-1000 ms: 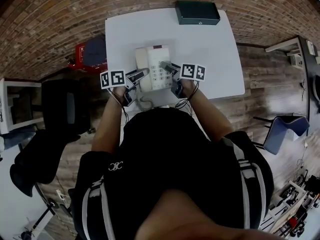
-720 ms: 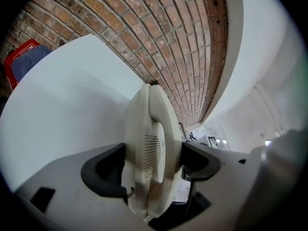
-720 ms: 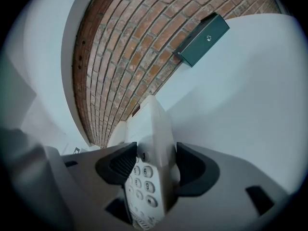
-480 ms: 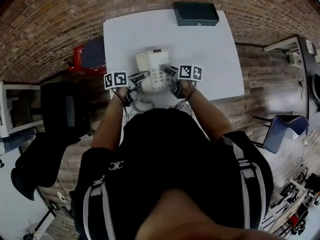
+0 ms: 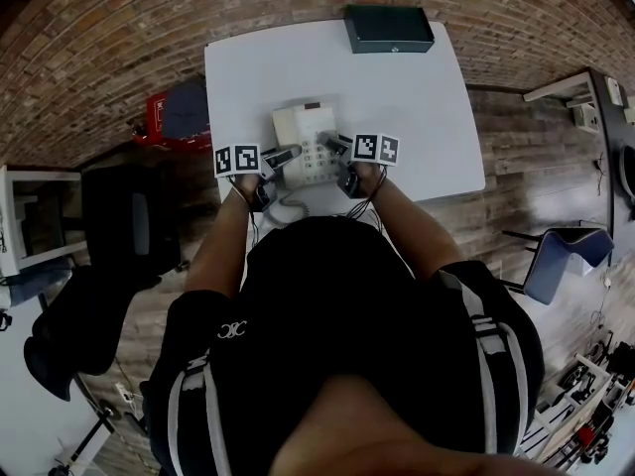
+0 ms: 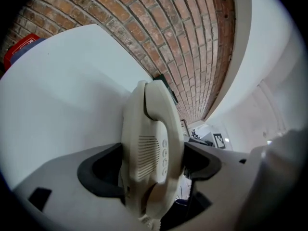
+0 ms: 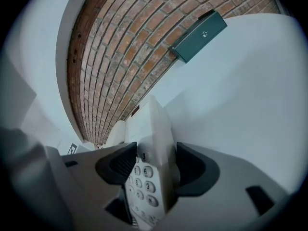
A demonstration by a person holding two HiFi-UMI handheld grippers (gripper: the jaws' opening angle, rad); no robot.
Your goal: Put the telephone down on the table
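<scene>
The left gripper [image 6: 153,166] clamps the telephone [image 5: 306,132] across its handset [image 6: 161,119], the right gripper [image 7: 155,170] across its keypad [image 7: 142,186] edge, over the near part of the table [image 5: 397,77]. An uneven release could tip it and spill the handset from its cradle.

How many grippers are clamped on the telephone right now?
2. The left gripper is shut on the handset side of the telephone. The right gripper is shut on its keypad side. Neither grip is hidden.
</scene>
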